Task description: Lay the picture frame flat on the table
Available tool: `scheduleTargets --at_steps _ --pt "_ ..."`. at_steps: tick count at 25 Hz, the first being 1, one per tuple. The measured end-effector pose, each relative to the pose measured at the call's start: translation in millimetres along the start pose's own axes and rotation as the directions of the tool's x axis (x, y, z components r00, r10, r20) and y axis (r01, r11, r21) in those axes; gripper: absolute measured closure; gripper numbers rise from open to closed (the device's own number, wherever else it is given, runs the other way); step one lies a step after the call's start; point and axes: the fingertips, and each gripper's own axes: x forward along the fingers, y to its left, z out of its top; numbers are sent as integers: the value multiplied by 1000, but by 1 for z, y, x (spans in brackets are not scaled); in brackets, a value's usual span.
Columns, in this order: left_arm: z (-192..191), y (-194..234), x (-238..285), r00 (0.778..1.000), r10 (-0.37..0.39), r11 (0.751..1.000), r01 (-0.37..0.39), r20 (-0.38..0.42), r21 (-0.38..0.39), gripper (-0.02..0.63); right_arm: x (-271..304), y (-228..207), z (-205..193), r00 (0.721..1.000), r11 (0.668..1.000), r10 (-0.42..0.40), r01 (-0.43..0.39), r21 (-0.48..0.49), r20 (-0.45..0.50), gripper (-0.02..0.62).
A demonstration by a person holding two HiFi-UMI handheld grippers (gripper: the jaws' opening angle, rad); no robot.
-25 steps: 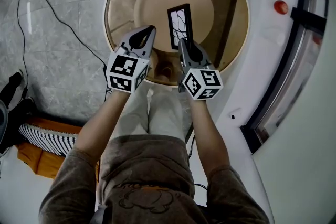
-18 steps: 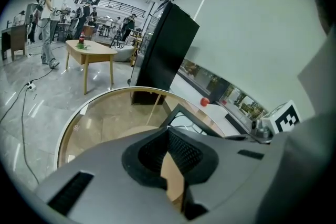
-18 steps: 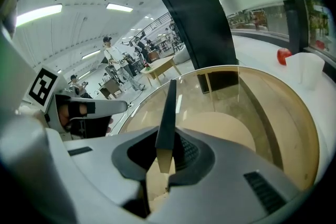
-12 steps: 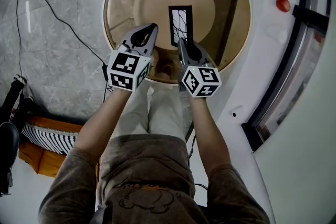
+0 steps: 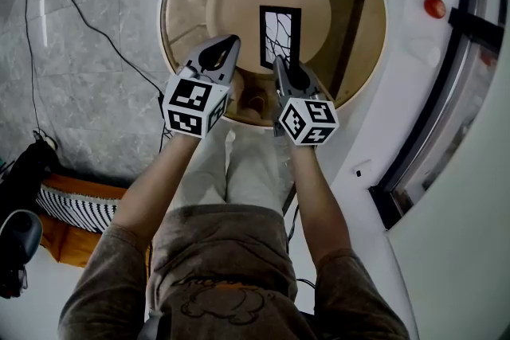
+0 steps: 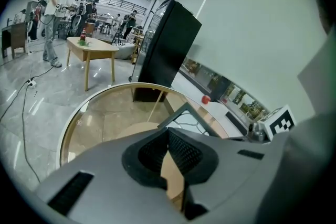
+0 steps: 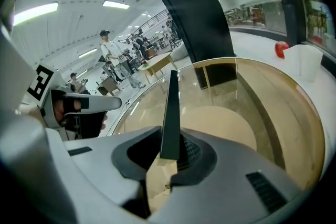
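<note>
Black picture frame (image 7: 171, 107) — between right gripper (image 7: 169, 150) fingers (image 7: 195, 150)

We hold both forearms out from the torso, the left forearm (image 5: 151, 189) running toward 11 o'clock and the right forearm (image 5: 317, 199) toward 12 o'clock. Both are bare below the short sleeves. The left gripper (image 5: 226, 44) sits at 11 o'clock from the middle of the head view and tilts forward and down, nosing slightly toward 1 o'clock. Its jaws meet at the tips with nothing between them (image 6: 168, 130). The right gripper (image 5: 280, 64), just beside it at 1 o'clock, points toward 12 and downward. Its jaws are clamped on the near edge of the picture frame (image 7: 170, 107). The marker cubes face us.
</note>
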Motion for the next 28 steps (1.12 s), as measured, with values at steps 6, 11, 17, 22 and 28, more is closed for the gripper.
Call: scheduleTargets --at_steps 6,11,17,22,28 --pt "-1 0 2 1000 -10 1000 10 -7 2 588 5 -5 -1 1000 1000 -17 17 10 -7 514" --pt "-4 -4 7 1000 -17 1000 17 -19 8 588 5 -14 -4 999 999 -30 30 14 -14 492" --pt "-8 -6 11 999 -29 1000 29 -32 1 588 8 -22 -9 998 997 -56 58 43 -31 463" --pt "-8 -7 15 999 -35 999 35 -38 8 588 10 -28 -12 995 996 -83 84 32 -47 435" --pt "-9 -6 19 998 -40 999 40 -46 2 588 12 -36 -16 992 993 -110 112 25 -68 397"
